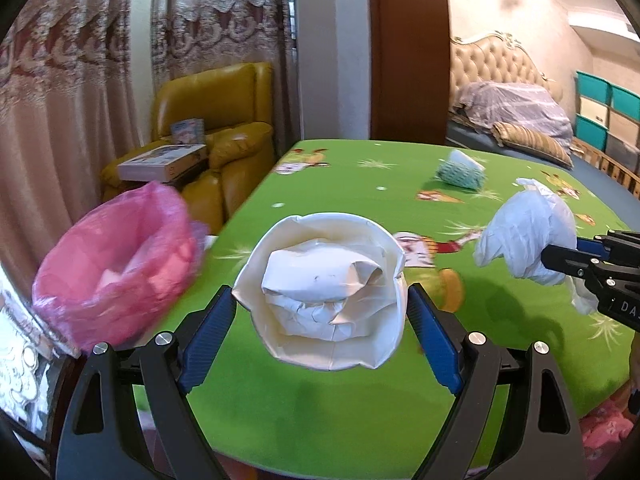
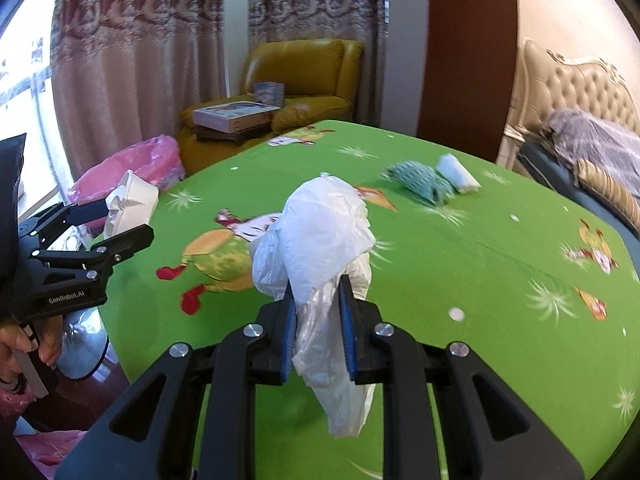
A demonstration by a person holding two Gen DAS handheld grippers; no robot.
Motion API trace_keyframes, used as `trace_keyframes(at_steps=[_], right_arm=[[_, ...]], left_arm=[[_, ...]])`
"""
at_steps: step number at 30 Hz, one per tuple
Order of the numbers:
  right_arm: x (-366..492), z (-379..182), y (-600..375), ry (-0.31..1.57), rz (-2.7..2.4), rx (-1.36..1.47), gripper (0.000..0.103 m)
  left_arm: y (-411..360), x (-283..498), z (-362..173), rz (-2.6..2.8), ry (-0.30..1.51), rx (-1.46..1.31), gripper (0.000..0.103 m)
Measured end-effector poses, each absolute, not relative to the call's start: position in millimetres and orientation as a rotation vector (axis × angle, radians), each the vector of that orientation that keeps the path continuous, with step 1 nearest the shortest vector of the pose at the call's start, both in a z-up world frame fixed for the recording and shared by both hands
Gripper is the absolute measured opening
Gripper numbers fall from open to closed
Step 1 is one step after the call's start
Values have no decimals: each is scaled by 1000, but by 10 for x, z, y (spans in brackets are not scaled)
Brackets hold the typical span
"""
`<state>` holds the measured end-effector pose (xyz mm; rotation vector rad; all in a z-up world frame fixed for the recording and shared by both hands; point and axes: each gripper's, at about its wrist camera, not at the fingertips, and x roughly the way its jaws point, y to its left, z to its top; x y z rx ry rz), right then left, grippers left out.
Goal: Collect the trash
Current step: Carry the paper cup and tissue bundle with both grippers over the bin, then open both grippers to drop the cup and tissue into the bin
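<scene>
My left gripper is shut on a crushed white paper cup with crumpled paper inside, held above the green table. It also shows in the right wrist view. My right gripper is shut on a crumpled white plastic bag, also seen in the left wrist view. A bin lined with a pink bag stands off the table's left edge, just left of the cup.
A teal mesh scrap and a white roll lie at the far side of the table. A yellow armchair with boxes stands behind the bin. A bed lies at the right.
</scene>
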<state>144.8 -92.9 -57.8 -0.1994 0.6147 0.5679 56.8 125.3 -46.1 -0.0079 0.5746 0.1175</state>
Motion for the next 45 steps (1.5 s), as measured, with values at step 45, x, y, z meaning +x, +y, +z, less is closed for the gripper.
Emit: trace_keyframes(at_steps=[45], right_arm=[[2272,-87,2510,590,1086,-358,45]], left_arm=[[4326,791,261,468,548,-318,81]])
